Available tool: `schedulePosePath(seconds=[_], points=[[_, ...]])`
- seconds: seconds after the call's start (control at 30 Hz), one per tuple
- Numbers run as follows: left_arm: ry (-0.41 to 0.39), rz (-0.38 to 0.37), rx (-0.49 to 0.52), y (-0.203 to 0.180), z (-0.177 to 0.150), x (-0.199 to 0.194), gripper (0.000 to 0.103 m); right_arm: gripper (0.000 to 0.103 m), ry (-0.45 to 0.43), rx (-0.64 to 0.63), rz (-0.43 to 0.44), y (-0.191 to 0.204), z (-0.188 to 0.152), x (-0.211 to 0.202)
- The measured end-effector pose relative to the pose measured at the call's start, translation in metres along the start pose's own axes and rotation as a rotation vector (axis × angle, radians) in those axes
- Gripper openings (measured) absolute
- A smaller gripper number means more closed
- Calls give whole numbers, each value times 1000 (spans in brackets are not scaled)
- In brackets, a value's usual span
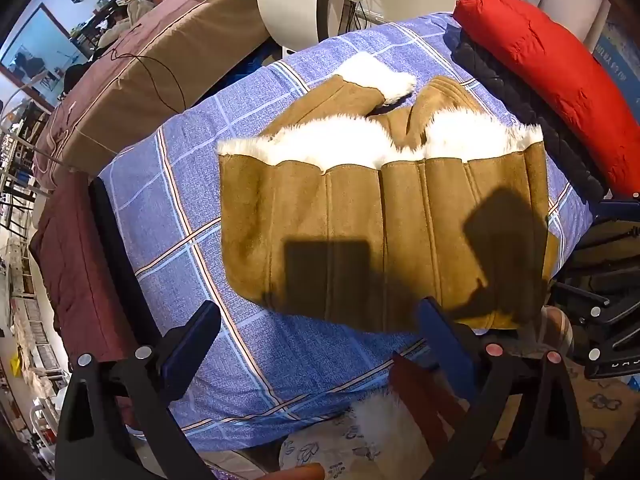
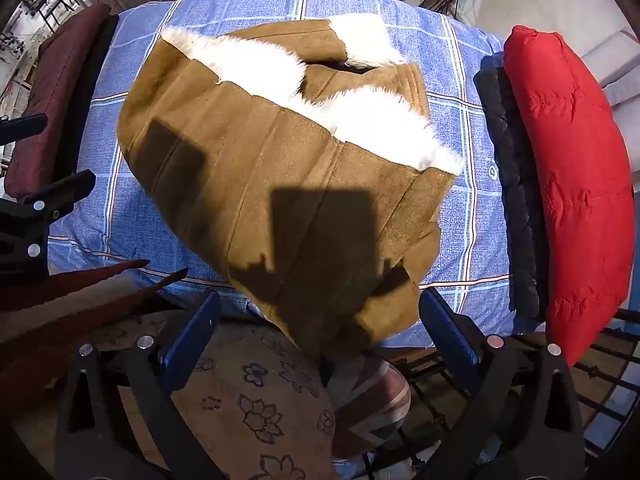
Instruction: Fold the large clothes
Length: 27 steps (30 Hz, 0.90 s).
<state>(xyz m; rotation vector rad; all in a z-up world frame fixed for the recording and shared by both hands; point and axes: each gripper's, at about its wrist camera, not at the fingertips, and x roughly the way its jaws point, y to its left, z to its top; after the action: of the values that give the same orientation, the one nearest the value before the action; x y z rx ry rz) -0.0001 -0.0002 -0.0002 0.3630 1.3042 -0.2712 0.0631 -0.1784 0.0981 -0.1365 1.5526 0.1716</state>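
On the blue checked bed (image 1: 192, 240), a brown coat (image 1: 360, 220) lies folded, fur trim up. Above the coat, left gripper (image 1: 320, 344) and right gripper (image 2: 320, 332) hang wide open, empty, likely ready to grasp its near edge.

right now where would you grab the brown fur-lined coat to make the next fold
Probably the two near corners of the brown coat, at the plain suede hem over the sheet's front edge. Come from above on the near side: both grippers, left and right, hang open there, and the single flat layer pinches easier than the bulky fur edge farther back.
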Motion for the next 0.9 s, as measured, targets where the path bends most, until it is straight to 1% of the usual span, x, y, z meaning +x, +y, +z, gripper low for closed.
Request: schedulePosePath(seconds=[0.2, 0.23, 0.4, 0.43, 0.9], points=[[12, 5, -1, -6, -1, 4, 97, 97, 9, -28, -8, 0, -5, 2], [16, 4, 2, -5, -1, 4, 97, 97, 28, 5, -19, 1, -3, 7], [21, -1, 8, -6, -3, 4, 97, 97, 21, 10, -24, 0, -10, 7], [25, -4, 10, -5, -2, 4, 97, 97, 32, 12, -24, -2, -5, 8], [28, -2, 12, -6, -3, 5, 97, 97, 46, 8, -21, -3, -8, 11]])
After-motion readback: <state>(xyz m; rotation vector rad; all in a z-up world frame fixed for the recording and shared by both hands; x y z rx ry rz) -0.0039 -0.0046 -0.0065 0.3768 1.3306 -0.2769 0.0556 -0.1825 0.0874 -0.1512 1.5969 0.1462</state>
